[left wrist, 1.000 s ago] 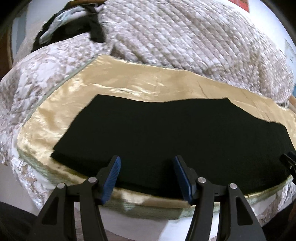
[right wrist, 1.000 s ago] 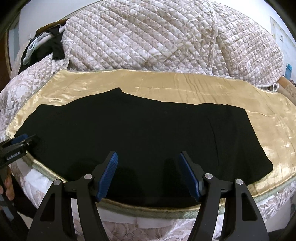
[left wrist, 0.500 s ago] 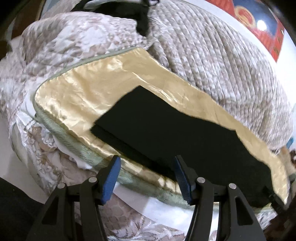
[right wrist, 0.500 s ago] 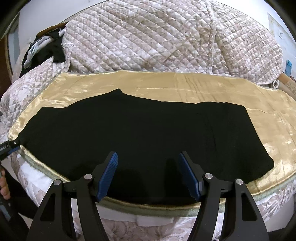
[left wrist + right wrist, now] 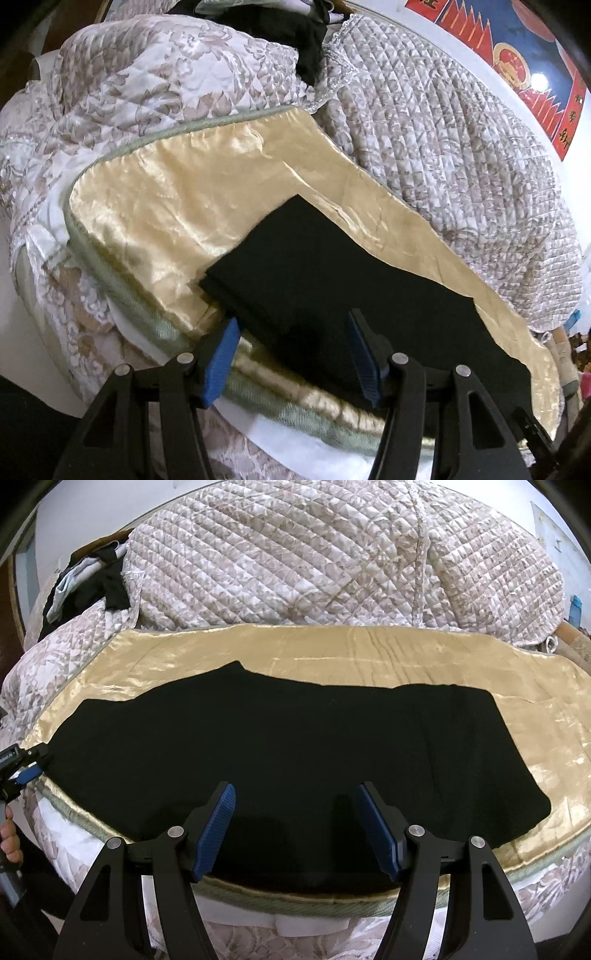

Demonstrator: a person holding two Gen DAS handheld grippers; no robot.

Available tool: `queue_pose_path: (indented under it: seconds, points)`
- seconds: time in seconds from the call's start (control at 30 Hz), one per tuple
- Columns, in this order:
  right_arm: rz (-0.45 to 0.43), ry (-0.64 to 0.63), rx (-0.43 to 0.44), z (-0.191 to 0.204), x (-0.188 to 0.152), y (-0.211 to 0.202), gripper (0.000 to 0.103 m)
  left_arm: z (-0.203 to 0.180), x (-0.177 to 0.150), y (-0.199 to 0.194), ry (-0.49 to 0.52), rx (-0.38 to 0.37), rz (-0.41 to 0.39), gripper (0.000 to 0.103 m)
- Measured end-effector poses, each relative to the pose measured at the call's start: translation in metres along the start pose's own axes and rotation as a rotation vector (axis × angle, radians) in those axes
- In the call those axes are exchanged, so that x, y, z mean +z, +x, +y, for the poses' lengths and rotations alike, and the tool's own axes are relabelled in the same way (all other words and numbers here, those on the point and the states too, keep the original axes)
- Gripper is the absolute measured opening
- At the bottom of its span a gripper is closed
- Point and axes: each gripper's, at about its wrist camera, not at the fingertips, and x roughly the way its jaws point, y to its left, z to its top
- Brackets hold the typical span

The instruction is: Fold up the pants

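gold satin cover (image 5: 369, 653), quilted bedspread (image 5: 332, 554), dark clothes heap (image 5: 92, 583), red poster (image 5: 517, 66)

Your left wrist view looks from low at the left end of the bed's near edge, tilted and facing along the gold cover (image 5: 155, 206) towards the right end, close over the black pants (image 5: 332, 280); your right wrist view faces squarely across the near edge at mid length, level, set a little further back; both share the pants (image 5: 295, 746), the cover (image 5: 369, 653) and the quilted bedding (image 5: 314, 561) behind.
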Motion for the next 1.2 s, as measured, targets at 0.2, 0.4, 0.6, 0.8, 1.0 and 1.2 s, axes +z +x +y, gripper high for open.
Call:
queue_pose_path:
  seconds: [0.2, 0.4, 0.6, 0.8, 1.0, 1.2]
  points:
    - [-0.004, 0.037, -0.042, -0.007, 0.009, 0.000, 0.068, -0.007, 0.007, 0.014, 0.040, 0.063, 0.020, 0.049]
    - [-0.014, 0.097, -0.058, -0.022, 0.015, -0.005, 0.068, -0.011, 0.010, 0.021, 0.051, 0.103, 0.042, 0.009]
    - [0.005, 0.131, -0.080, -0.033, 0.016, -0.004, 0.068, -0.037, 0.017, 0.005, 0.137, 0.067, 0.010, 0.006]
    - [0.027, 0.160, -0.068, -0.042, 0.011, -0.003, 0.068, -0.095, 0.021, -0.010, 0.284, -0.073, -0.009, 0.006]
    - [0.042, 0.180, -0.053, -0.048, 0.004, -0.003, 0.068, -0.177, 0.006, -0.011, 0.422, -0.256, 0.016, 0.006]
    - [0.034, 0.237, -0.067, -0.066, 0.001, -0.008, 0.068, -0.258, -0.047, -0.002, 0.580, -0.451, 0.115, 0.006]
